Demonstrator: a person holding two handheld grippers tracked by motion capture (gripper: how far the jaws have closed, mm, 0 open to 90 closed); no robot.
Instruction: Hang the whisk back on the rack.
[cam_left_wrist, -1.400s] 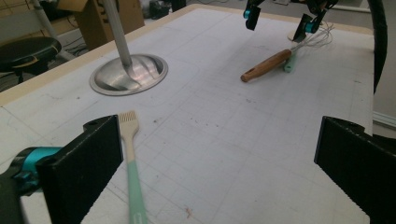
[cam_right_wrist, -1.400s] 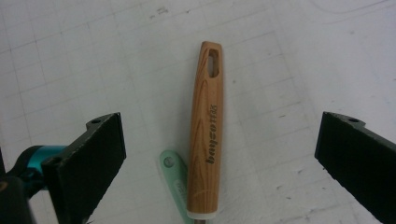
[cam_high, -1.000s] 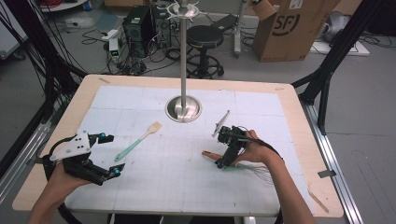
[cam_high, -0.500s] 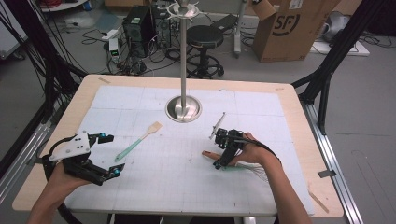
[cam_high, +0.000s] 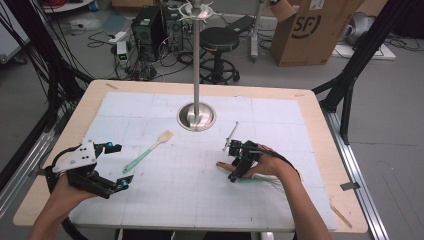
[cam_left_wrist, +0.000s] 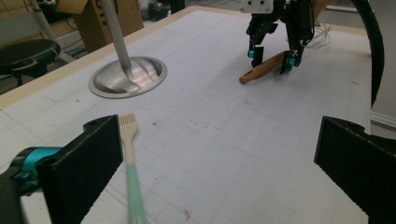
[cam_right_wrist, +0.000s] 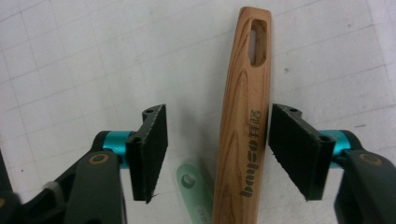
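Wooden handle (cam_right_wrist: 243, 121) | lies flat on gridded mat (cam_high: 190, 185), long axis running between the jaws of right gripper (cam_right_wrist: 217, 149) | jaws just closing, pads not yet touching, right pad nearer | left gripper (cam_left_wrist: 215, 163) spread, well apart.

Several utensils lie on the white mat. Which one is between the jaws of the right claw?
The wooden handle with a slot hole near its end. It lies between the right claw jaws; the mint-green brush lies apart, near the left claw.
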